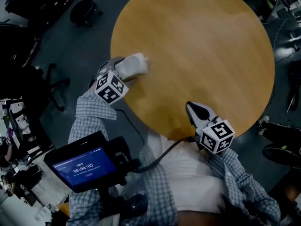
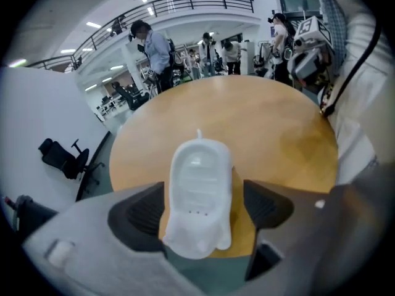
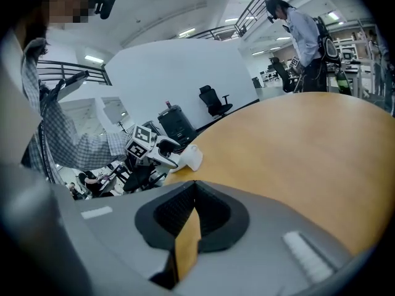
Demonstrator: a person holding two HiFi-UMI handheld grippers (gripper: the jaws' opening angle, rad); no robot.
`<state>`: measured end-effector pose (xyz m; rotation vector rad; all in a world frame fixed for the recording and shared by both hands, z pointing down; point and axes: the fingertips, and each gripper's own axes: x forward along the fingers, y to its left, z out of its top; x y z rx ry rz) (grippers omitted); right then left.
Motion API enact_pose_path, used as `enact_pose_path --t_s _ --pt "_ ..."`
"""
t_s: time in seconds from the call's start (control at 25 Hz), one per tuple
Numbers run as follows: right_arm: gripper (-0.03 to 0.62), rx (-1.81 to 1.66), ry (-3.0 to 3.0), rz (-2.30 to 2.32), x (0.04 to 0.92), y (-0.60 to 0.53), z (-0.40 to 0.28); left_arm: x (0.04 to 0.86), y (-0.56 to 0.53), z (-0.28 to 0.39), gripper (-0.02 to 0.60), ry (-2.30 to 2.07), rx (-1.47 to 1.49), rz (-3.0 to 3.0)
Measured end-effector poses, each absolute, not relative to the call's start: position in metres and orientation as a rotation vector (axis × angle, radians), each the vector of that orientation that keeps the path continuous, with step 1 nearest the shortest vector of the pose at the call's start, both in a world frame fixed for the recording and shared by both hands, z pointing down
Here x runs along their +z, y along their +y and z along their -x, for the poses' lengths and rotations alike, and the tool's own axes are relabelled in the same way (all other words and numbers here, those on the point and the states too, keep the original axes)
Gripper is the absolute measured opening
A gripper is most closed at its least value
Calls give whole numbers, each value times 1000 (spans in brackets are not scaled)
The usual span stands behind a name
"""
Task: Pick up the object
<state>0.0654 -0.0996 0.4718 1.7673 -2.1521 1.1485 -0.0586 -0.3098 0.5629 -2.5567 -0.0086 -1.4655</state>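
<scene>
A white, rounded plastic object lies near the left edge of the round wooden table. My left gripper reaches onto it from the table's edge. In the left gripper view the object sits between the two dark pads, with a gap showing on its right side; the jaws stand open around it. My right gripper hovers at the table's near edge, apart from the object. Its pads meet at the tips, shut on nothing. From the right gripper view I see the object and the left gripper across the table.
A device with a lit blue screen hangs at the person's chest. A black office chair and a round stool stand on the floor to the left. People stand beyond the table's far side.
</scene>
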Motion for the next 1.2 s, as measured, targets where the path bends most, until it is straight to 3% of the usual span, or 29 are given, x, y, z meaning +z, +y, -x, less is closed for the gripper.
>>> enact_pose_path --t_s 0.24,0.8,1.2 --pt "5 1187 -2124 -1785 478 -100 -77 587 -316 49 402 -136 -1625 2502" --pt "6 1256 -2085 -1831 489 -103 -100 616 -312 29 472 -262 -1810 2499" --pt "5 1269 -2094 -1843 490 -105 -96 618 -312 34 471 -240 -1766 2550"
